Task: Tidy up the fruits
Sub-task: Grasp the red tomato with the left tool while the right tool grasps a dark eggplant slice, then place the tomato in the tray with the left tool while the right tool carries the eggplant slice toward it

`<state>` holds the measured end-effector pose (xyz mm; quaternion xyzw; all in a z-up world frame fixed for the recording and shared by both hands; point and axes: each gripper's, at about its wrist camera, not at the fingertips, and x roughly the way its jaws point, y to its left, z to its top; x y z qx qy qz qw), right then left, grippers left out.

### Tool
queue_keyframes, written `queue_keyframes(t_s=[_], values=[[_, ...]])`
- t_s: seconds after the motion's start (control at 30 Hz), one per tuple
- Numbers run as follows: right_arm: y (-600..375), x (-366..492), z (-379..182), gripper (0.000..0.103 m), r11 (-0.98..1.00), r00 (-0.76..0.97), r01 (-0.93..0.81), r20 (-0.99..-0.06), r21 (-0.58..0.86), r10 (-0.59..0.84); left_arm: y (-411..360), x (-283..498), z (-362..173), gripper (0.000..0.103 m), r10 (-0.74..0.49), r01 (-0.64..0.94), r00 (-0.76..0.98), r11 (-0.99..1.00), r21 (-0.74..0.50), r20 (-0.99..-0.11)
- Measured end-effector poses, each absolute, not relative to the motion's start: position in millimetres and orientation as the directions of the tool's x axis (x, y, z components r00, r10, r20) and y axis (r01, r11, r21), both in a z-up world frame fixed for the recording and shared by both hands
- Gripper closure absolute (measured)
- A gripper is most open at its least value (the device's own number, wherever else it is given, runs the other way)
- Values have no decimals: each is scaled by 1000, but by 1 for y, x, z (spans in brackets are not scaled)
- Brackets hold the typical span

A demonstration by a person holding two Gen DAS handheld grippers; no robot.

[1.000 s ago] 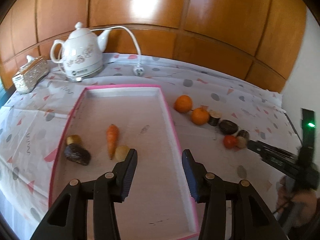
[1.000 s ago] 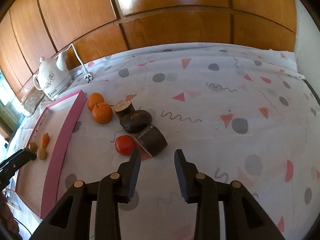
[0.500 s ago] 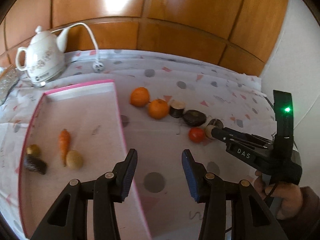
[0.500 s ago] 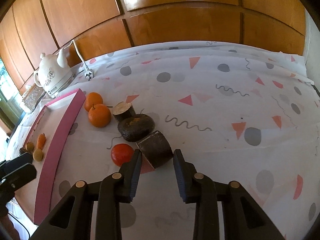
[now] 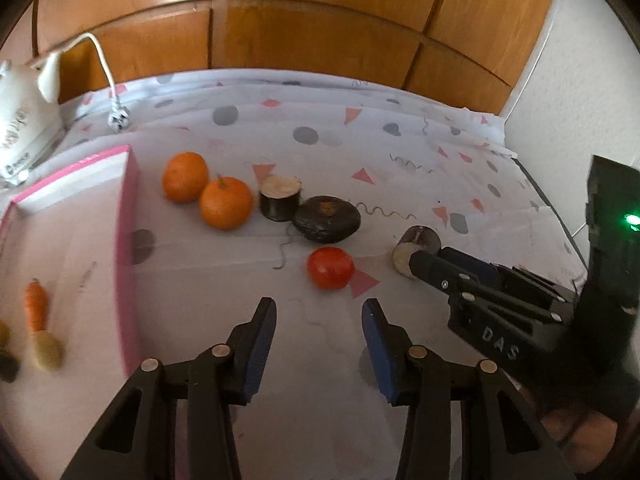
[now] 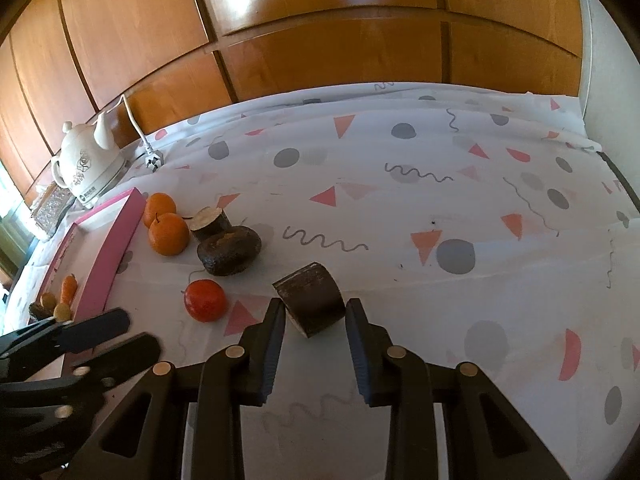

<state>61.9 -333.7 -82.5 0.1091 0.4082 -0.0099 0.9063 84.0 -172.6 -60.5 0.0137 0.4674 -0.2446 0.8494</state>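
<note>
A red tomato [image 5: 330, 267] lies on the patterned cloth just ahead of my open, empty left gripper [image 5: 319, 312]. Two oranges [image 5: 226, 208], a cut dark stub [image 5: 280, 198] and a dark round fruit [image 5: 327, 220] lie behind it. My right gripper [image 6: 316, 313] is open, its fingers either side of a dark cut piece [image 6: 310, 298] without visibly touching it. That piece [image 5: 416, 246] and the right gripper also show in the left wrist view. The pink tray [image 5: 129, 216] holds a carrot [image 5: 36, 306] and small pieces.
A white electric kettle [image 6: 89, 166] with its cord and plug stands at the back left against wooden wall panels. The left gripper [image 6: 120, 332] shows at the lower left of the right wrist view. A white wall borders the table's right edge.
My left gripper swung right from over the tray to face the tomato. My right gripper moved forward so the dark cut piece now sits between its fingers.
</note>
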Motion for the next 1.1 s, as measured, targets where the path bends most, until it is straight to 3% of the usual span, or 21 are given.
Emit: queue_keyframes(t_s=[0.23,0.33,0.57,1.1], values=[[-335,61,-83,72,975,669,101,-738,199,82,-189,98,-71,60,-387,420,431,885,-199,-815],[-335,61,-84,72,974,669,100,-739,201,84,-194,103,-76,68,-372,416,429,890,-186,-823],[-335,62,-84,72,974,671,102,-737,203,84,-202,109,-80,73,-354,425,461,893,-148,-814],[-319,55,-84,72,984,669,77,-740,161,69,-161,74,-68,73,-339,371,487,914,-161,-805]])
